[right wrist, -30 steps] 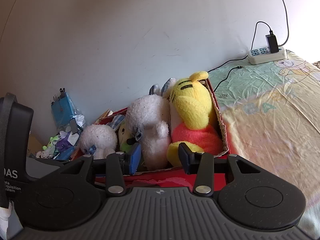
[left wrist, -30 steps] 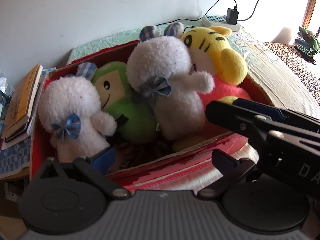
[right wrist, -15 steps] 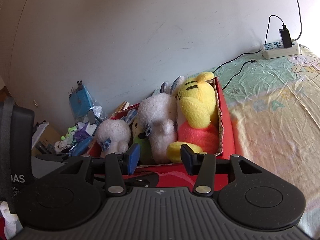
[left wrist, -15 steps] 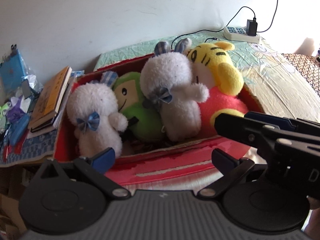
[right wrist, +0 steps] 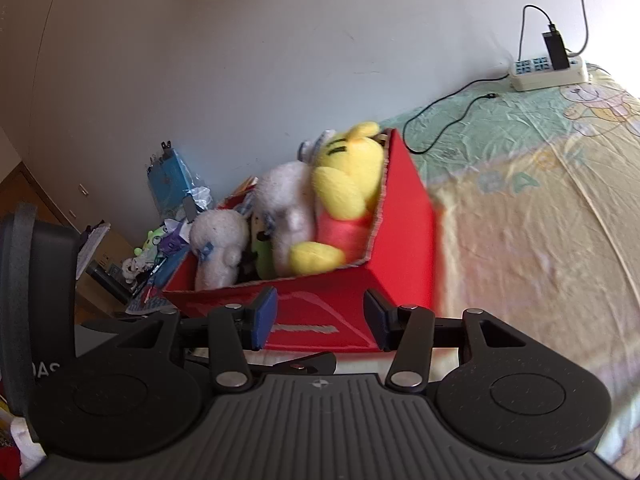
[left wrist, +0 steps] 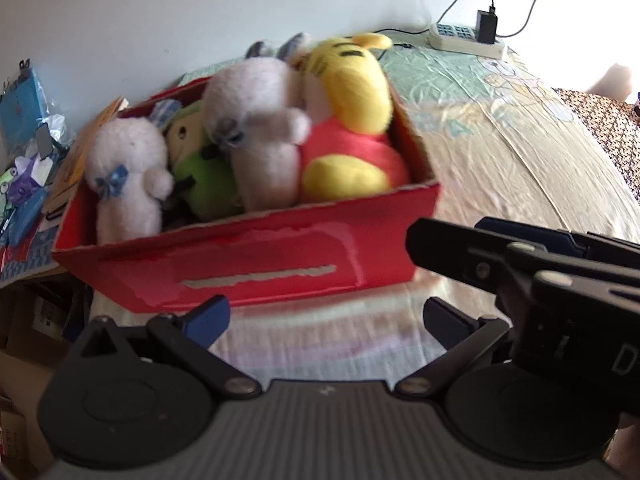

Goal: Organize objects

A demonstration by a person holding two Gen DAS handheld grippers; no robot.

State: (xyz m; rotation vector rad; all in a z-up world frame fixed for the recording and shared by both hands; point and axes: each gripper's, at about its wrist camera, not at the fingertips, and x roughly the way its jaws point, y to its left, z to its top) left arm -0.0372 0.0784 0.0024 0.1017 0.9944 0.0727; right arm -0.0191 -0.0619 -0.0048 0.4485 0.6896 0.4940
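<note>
A red cardboard box [left wrist: 256, 264] stands on the bed and holds four plush toys upright. These are a yellow tiger in a red top [left wrist: 352, 92], a large white bunny [left wrist: 256, 120], a green toy [left wrist: 196, 168] and a small white bunny with a blue bow [left wrist: 124, 168]. My left gripper [left wrist: 326, 316] is open in front of the box's near wall, apart from it and holding nothing. My right gripper [right wrist: 320, 316] is also open and empty, facing the box's [right wrist: 400, 248] front corner. Its fingers [left wrist: 460, 248] reach in from the right in the left wrist view.
The patterned bedsheet [left wrist: 500, 140] stretches to the right of the box. A white power strip [left wrist: 464, 38] with a charger and cables lies by the wall at the back. Books [left wrist: 76, 152] and a pile of small items [left wrist: 24, 140] sit left of the box.
Both grippers have drawn back from the box, so its red front wall now shows in full. The right gripper's jaws have widened a little.
</note>
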